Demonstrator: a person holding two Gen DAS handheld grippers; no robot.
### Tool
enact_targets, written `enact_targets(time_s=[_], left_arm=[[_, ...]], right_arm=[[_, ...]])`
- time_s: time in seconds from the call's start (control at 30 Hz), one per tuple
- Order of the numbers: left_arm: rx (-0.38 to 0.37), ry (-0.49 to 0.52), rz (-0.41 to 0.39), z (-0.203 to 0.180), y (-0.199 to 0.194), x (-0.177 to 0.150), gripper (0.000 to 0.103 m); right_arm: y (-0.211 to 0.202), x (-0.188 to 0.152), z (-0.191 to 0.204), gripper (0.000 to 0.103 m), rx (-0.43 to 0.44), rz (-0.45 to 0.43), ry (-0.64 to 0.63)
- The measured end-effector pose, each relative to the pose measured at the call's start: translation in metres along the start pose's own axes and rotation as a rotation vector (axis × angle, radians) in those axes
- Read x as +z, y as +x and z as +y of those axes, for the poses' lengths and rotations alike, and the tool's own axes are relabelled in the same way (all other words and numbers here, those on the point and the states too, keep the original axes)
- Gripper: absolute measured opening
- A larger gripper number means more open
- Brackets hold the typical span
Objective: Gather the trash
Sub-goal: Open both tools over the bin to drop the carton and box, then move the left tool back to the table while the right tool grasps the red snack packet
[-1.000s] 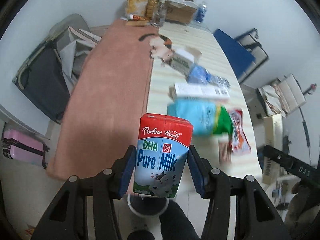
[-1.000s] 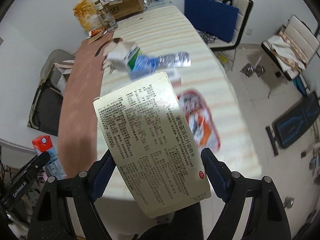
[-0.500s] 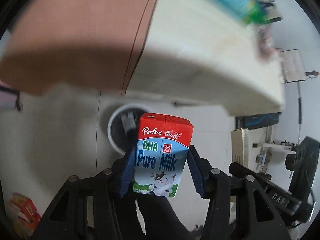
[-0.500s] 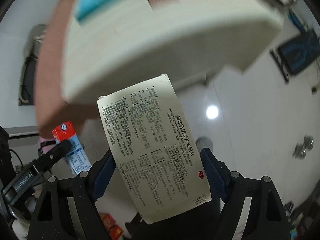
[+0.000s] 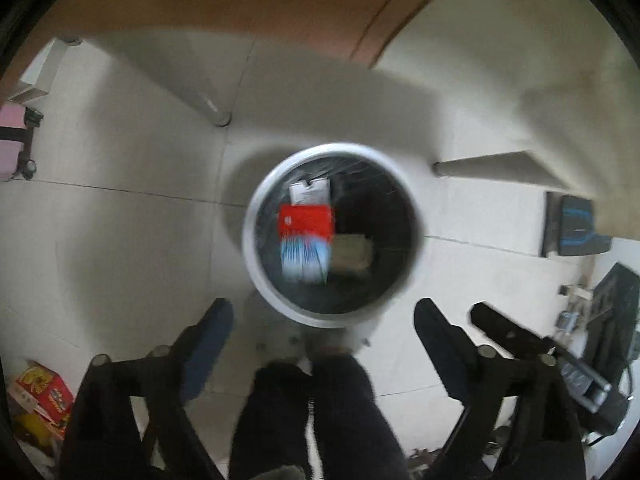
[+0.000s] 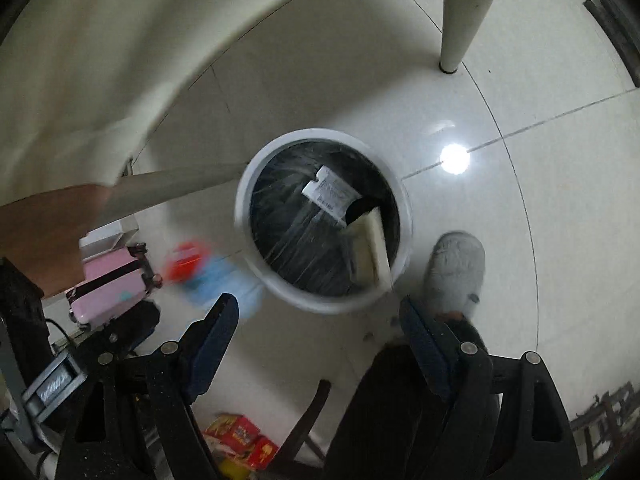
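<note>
A white-rimmed bin (image 5: 249, 240) lined with a black bag stands on the floor below both grippers. The red and blue milk carton (image 5: 306, 240) is a blur over the bin's mouth, free of my left gripper (image 5: 320, 312), whose jaws are opening with nothing between them. In the right wrist view the carton (image 6: 200, 268) smears in the air beside the bin (image 6: 242, 208). The beige printed box (image 6: 372, 252) tips into the bin, loose from my right gripper (image 6: 318, 304), whose jaws are opening and hold nothing. A white slip (image 6: 332, 194) lies on the bag.
The table's underside and a leg (image 6: 460, 20) hang over the bin. A person's grey slipper (image 6: 456, 268) and dark trouser legs (image 5: 312, 400) stand close to it. A pink suitcase (image 6: 108, 284) and red-yellow boxes (image 6: 240, 436) sit on the floor to the left.
Both grippers dropped from table height to just above the bin and tilted downward. The left let go of the milk carton and the right let go of the beige box; both are falling.
</note>
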State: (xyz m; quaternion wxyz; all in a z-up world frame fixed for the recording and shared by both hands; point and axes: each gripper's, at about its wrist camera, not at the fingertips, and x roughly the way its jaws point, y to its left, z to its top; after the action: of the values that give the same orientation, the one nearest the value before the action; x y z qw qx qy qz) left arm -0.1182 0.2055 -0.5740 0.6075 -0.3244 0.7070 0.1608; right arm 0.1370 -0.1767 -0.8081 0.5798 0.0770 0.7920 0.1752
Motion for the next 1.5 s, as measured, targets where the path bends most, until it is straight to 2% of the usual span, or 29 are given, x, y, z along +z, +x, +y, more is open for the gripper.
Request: enact_targets(time_s=[0.07, 0.13, 0.17, 0.3, 0.43, 0.63, 0.83, 1.07, 1.37, 1.5], left_arm=[[0.041, 0.010, -0.001, 0.004, 0.008, -0.007, 0.097], [0.090, 0.026, -0.005, 0.005, 0.009, -0.014, 0.097], [0.102, 0.031, -0.008, 0.009, 0.007, -0.019, 0.097], [0.158, 0.049, -0.027, 0.011, -0.008, -0.033, 0.097], [0.190, 0.065, -0.051, 0.006, -0.030, -0.045, 0.097], [0.202, 0.082, -0.075, -0.006, -0.064, -0.058, 0.097], [0.191, 0.079, -0.096, -0.016, -0.095, -0.071, 0.097], [0.175, 0.080, -0.123, -0.026, -0.145, -0.089, 0.097], [0.145, 0.107, -0.170, -0.040, -0.234, -0.117, 0.097], [0.118, 0.124, -0.249, -0.053, -0.286, -0.122, 0.097]], right_arm=[[0.009, 0.005, -0.001, 0.092, -0.055, -0.003, -0.018], [0.010, 0.007, 0.000, 0.096, -0.151, -0.019, -0.061], [0.009, 0.005, 0.003, 0.102, -0.203, -0.030, -0.089], [0.000, -0.006, 0.011, 0.103, -0.344, -0.055, -0.167], [-0.018, -0.018, 0.024, 0.103, -0.396, -0.067, -0.205], [-0.057, -0.035, 0.043, 0.103, -0.428, -0.105, -0.229], [-0.090, -0.050, 0.058, 0.103, -0.425, -0.121, -0.231], [-0.151, -0.075, 0.085, 0.103, -0.413, -0.154, -0.242], [-0.246, -0.118, 0.126, 0.103, -0.382, -0.184, -0.253], [-0.295, -0.132, 0.142, 0.103, -0.339, -0.220, -0.248]])
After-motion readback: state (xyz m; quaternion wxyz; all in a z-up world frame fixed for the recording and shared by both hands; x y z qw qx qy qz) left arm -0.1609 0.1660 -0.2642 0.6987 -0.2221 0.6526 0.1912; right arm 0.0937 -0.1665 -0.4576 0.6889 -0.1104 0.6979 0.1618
